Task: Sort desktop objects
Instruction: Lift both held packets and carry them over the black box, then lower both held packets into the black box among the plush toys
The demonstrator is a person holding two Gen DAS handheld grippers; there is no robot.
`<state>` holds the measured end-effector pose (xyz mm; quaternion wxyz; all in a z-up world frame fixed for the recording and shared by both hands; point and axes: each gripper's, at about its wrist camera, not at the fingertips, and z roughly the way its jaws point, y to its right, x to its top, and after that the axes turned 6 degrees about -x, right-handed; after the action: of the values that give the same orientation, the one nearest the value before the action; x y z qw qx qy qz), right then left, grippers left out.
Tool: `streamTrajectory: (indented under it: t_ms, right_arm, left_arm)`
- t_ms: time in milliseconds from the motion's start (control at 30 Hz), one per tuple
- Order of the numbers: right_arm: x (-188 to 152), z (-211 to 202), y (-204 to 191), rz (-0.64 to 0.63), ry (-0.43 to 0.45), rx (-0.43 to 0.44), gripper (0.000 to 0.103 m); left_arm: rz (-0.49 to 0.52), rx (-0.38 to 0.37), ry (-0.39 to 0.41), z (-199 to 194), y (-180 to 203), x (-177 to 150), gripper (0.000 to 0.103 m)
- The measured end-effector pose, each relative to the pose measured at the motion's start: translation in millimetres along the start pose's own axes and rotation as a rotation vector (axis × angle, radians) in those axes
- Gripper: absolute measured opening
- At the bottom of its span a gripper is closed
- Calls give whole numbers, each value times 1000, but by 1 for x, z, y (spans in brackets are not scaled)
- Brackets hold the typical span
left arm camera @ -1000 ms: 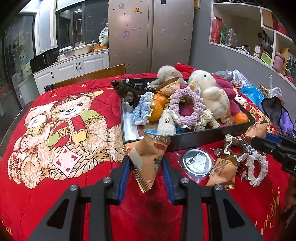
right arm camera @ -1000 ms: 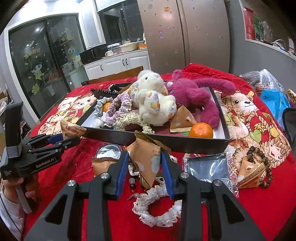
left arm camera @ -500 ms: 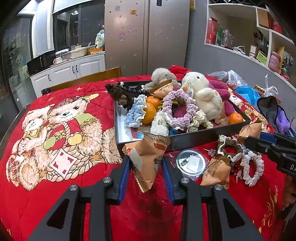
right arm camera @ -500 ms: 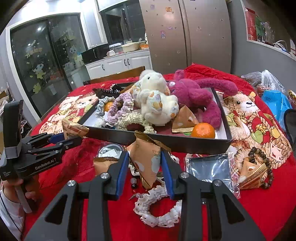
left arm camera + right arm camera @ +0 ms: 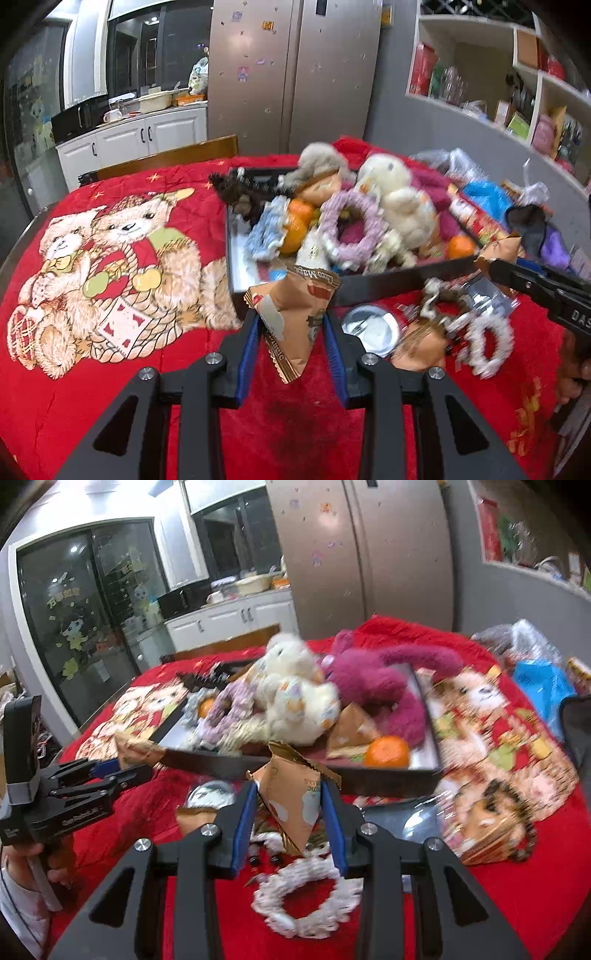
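Snack packs are what I have in both grippers: the left gripper [image 5: 291, 332] is clamped on a brown triangular pack [image 5: 295, 317], and the right gripper [image 5: 290, 816] is clamped on a second pack [image 5: 291, 805] of the same kind. Both are held up off the red bear-print cloth [image 5: 110, 258] that covers the counter. From the left wrist view, the black tray [image 5: 388, 284] sits at 12 to 1 o'clock just behind my pack, heaped with a white plush [image 5: 399, 199], a pink scrunchie [image 5: 351, 229], a blue scrunchie [image 5: 266, 236] and oranges [image 5: 299, 225]. A round tin lid [image 5: 371, 328] lies on the cloth at 3 o'clock beside my left gripper, with a white scrunchie [image 5: 487, 339] beyond it. From the right wrist view, another white scrunchie [image 5: 306, 897] lies at 6 o'clock under the pack, a magenta plush [image 5: 380, 686] lies in the tray at 1 o'clock, and the other gripper shows at 9 o'clock with its pack near the tray's edge. Motion blur smears the far items
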<state>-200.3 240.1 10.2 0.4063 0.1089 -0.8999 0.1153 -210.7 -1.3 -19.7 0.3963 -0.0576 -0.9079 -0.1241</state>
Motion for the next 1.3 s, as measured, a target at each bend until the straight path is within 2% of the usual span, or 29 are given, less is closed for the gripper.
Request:
streamTrajectory:
  t_ms: [100,233,367,533,667,733,833,1067,1300]
  right_arm:
    - [12,-11,7,34,35,8,36]
    - [37,-16,3,23,58,2,36]
    - [75,-15,-12,-5,77,3,36]
    - [117,4,-32,-14,103,6,36]
    - [138,36,-41,-17,93,-7,37]
    - [146,56,-41,-7,79,-6,37]
    - [153,84,-40,-4,61,-8,37]
    - [155,127,-28,13,40,-14,37]
    - [146,160,-12,-2,-24,-54,37]
  left_arm:
    - [13,18,25,-7,3,11,34]
    - [13,5,53,-13,7,34,34]
    - [25,34,54,-9,12,71,34]
    - [19,41,74,11,11,121,34]
    - [29,59,84,31,11,141,34]
    - [44,82,106,41,10,145,34]
    - [68,61,137,53,8,143,34]
    - [37,39,100,82,-7,149,34]
    - [40,60,72,100,-11,149,34]
